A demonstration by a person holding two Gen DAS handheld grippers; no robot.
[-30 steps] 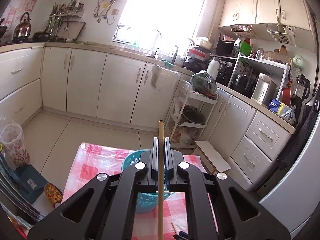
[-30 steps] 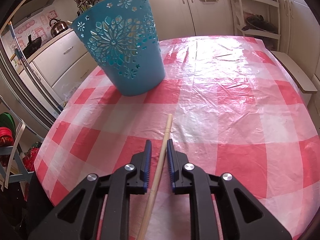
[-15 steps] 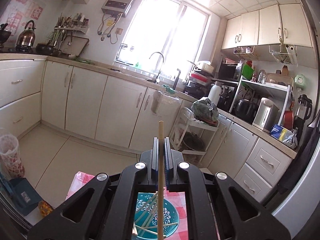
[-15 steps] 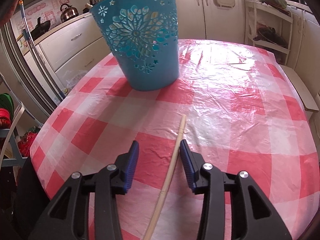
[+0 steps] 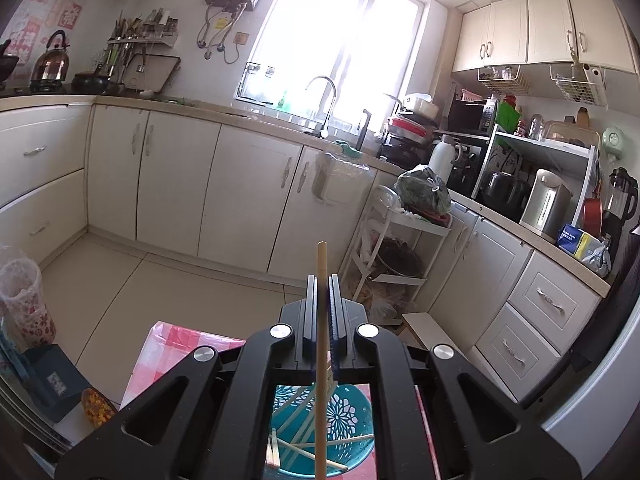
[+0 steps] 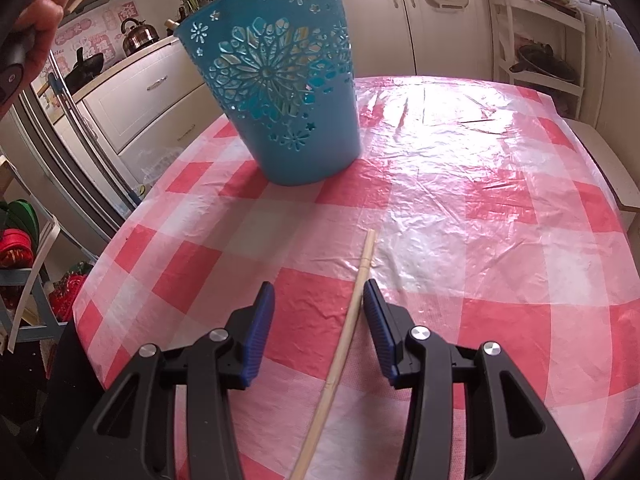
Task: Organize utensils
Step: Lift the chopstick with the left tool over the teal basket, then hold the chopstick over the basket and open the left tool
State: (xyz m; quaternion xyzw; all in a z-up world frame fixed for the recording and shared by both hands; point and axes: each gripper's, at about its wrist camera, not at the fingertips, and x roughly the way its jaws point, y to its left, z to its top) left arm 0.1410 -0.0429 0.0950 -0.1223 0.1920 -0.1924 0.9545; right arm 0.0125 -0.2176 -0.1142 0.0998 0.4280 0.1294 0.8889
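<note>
Two risks noted — chopstick (image 5: 321, 320) pinched in left gripper (image 5: 321, 292) fingers above basket (image 5: 344, 412) may miss the rim if tilted; right gripper (image 6: 319, 296), fingers wide, may nudge desk (image 6: 480, 220) chopstick (image 6: 352, 320) aside.

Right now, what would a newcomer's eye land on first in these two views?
The blue cut-out basket stands upright on the red-checked tablecloth, far left. The left gripper holds a chopstick above the basket, which has more sticks inside. The right gripper is open around another chopstick lying on the cloth.

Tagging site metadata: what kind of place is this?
A home kitchen, most likely: sink faucet under the window, kettle on the stove, cream cabinets, and a table with a checked tablecloth.
</note>
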